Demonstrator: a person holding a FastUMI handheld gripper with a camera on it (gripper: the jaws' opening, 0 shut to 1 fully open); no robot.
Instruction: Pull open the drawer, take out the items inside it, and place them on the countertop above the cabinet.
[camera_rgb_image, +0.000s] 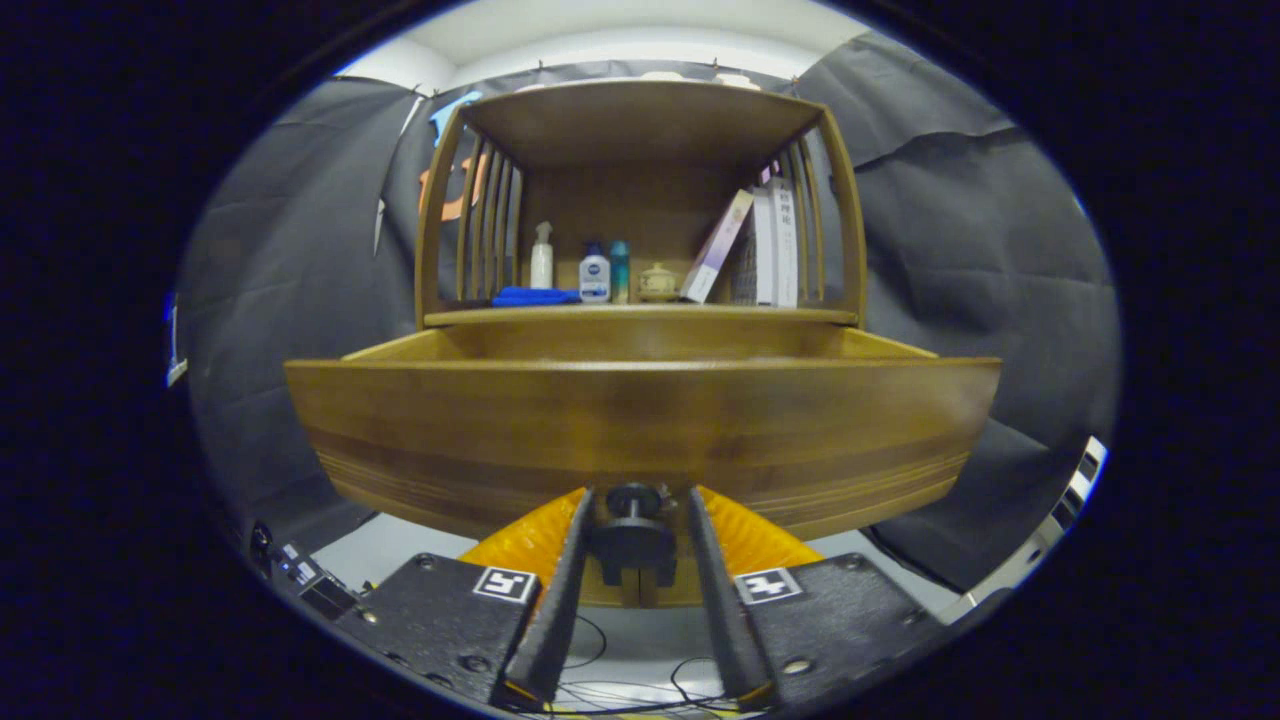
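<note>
The gripper (635, 505) is nearest, and its two fingers (560, 580) sit on either side of the dark round knob (633, 500) on the drawer (640, 420). They look pressed against the knob, so I think the claw is clenched on it, which is how you would pull a drawer out. The drawer is already out a good way from the wooden cabinet (640, 120), and its front stands right ahead of the fingers. It hides what is inside, so I cannot tell what items are in there. Above the drawer is the countertop (640, 314), where the items should go. On it stand a white spray bottle (541, 256), a small white and blue bottle (594, 276), a teal bottle (620, 270), a little lidded jar (657, 282), a blue cloth (535, 296) and some books (770, 245) that lean together. There is writing on the bottles and books, but it is too small to read.
</note>
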